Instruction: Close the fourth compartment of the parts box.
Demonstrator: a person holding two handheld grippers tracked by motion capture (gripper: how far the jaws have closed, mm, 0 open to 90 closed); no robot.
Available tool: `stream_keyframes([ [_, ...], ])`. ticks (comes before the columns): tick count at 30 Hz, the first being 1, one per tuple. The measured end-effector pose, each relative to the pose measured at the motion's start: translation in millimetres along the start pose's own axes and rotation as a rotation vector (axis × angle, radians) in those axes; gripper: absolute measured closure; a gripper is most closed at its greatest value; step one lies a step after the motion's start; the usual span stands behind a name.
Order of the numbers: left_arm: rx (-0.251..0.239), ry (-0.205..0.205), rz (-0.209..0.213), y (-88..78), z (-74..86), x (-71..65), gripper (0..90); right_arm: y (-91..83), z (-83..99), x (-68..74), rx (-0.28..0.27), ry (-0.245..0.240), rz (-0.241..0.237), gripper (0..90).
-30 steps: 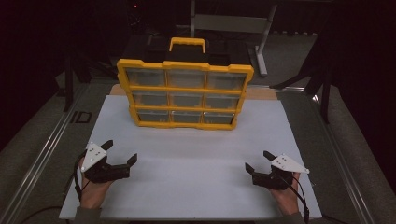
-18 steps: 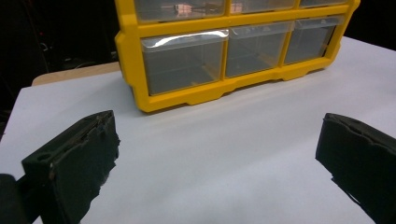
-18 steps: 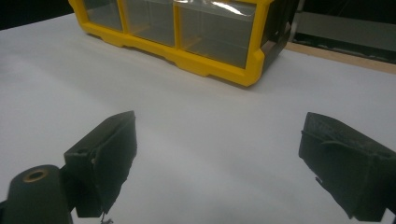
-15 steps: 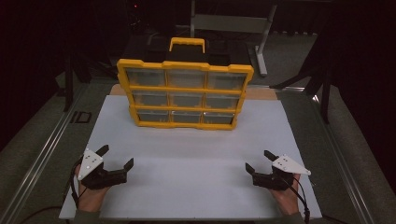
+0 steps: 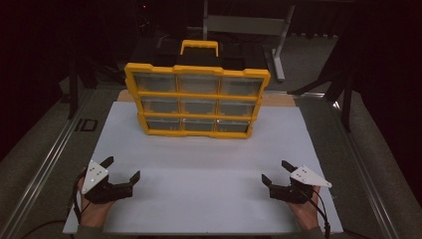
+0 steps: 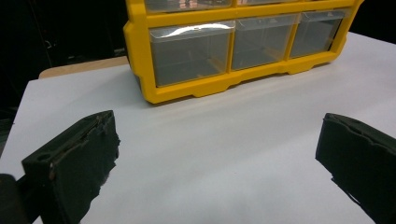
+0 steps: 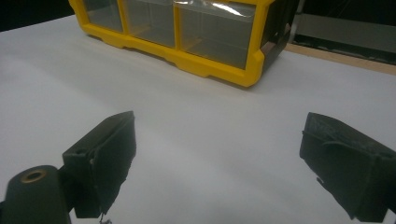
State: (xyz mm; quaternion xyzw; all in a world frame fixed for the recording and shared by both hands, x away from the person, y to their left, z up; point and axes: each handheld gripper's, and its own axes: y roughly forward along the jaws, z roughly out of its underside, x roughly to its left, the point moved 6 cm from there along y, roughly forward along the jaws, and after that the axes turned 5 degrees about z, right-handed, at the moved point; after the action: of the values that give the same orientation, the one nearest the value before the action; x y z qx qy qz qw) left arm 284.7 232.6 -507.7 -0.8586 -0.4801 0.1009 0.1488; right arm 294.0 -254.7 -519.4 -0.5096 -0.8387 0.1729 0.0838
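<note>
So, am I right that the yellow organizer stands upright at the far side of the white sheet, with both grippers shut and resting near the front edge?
Not quite: both grippers are open. The high view shows the left gripper and right gripper with fingers spread wide, holding nothing. The yellow organizer does stand upright at the far side of the white sheet.

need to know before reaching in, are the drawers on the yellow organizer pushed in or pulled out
Pushed in. All the clear drawers sit flush with the frame of the yellow organizer; none juts forward.

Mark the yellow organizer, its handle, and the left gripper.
yellow organizer (image 5: 197,116), high view, front frame bar.
handle (image 5: 199,45), high view, top bar.
left gripper (image 5: 122,169), high view, midway between its open tips.
</note>
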Motion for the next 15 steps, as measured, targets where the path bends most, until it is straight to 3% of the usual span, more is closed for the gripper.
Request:
stream_keyframes([
  [15,0.011,0.021,-0.005,0.1,2.0,-1.2,0.1,-2.0,-0.3,-2.2,-0.007,0.004,0.002,10.7],
])
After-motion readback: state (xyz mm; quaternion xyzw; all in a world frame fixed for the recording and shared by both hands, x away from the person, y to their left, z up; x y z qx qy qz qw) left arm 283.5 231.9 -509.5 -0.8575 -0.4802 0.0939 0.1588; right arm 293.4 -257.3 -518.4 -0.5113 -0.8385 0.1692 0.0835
